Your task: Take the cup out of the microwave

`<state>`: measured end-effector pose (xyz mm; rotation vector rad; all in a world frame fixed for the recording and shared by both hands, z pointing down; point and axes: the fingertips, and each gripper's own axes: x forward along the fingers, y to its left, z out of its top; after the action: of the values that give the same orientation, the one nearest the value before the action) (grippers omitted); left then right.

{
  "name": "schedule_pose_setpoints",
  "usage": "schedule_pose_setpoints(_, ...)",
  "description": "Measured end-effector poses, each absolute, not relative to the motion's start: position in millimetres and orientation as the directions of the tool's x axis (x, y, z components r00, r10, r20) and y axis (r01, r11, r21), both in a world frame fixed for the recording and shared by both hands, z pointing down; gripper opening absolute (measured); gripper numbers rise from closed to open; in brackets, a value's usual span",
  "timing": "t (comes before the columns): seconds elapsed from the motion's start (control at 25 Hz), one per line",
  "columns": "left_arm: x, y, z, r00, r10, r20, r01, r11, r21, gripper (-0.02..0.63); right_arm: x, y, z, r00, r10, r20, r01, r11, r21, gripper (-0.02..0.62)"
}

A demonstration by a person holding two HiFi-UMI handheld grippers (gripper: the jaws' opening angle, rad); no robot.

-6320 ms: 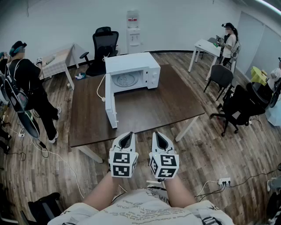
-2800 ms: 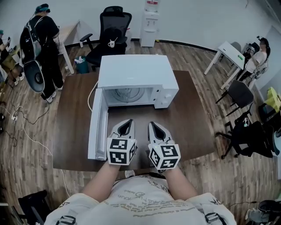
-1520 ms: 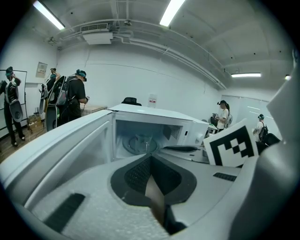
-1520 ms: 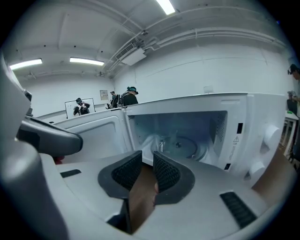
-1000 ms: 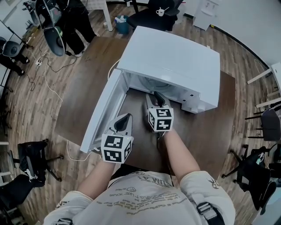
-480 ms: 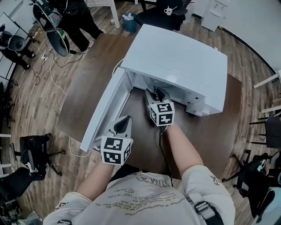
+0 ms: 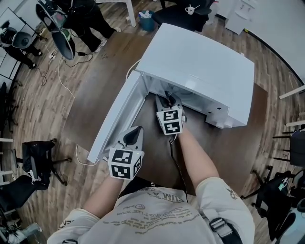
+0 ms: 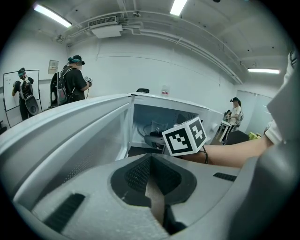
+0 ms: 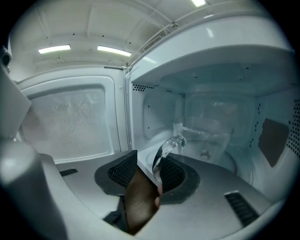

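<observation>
A clear glass cup [image 9: 208, 136] stands on the turntable inside the white microwave [image 7: 200, 62], its handle [image 9: 168, 149] turned toward me. My right gripper [image 9: 149, 157] reaches into the oven mouth [image 7: 167, 97]. Its jaws stand open, with the cup's handle in the gap close to the right pad [image 9: 177, 176]. I cannot see the pads pressing on it. My left gripper [image 7: 135, 129] hovers over the table in front of the open door [image 7: 116, 119]; its tips [image 8: 150, 159] meet, with nothing held. The head view hides the cup under the oven's top.
The door swings out to the left, close beside my left gripper. The brown table [image 7: 152, 157] carries the oven; its power cable [image 7: 81, 159] hangs off the left edge. A person [image 7: 86, 14] and office chairs [image 7: 186, 12] stand beyond the table.
My right gripper has pushed forward from the table in front of the oven into its mouth. The left gripper has hardly moved.
</observation>
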<state>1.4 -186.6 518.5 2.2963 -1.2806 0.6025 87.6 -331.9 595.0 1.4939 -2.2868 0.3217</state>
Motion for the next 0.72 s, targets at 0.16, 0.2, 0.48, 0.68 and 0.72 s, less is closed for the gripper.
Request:
schedule_pose_setpoints(0.16, -1, -186, 521, 0.474, -0.672, 0.569, -0.867, -0.470, 0.166, 0.014, 96, -341, 591, -0.282, -0.847, 0.450, -0.926, 0.363, 0.103, 0.032)
schedule_pose_setpoints(0.2, 0, -186, 520, 0.475, -0.672, 0.568, -0.866, -0.472, 0.166, 0.014, 97, -342, 590, -0.275, -0.850, 0.450, -0.926, 0.359, 0.113, 0.026)
schedule_pose_setpoints(0.48, 1, -189, 516, 0.483, -0.676, 0.557, -0.861, -0.482, 0.162, 0.014, 97, -342, 589, -0.229, -0.868, 0.441, -0.924, 0.336, 0.181, 0.025)
schedule_pose_setpoints(0.68, -1, -189, 511, 0.485, -0.682, 0.548, -0.860, -0.484, 0.160, 0.014, 92, -332, 574, -0.233, -0.876, 0.422, -0.928, 0.330, 0.174, 0.025)
schedule_pose_setpoints(0.72, -1, -189, 510, 0.487, -0.683, 0.545, -0.860, -0.485, 0.160, 0.014, 91, -329, 571, -0.240, -0.876, 0.418, -0.927, 0.335, 0.170, 0.025)
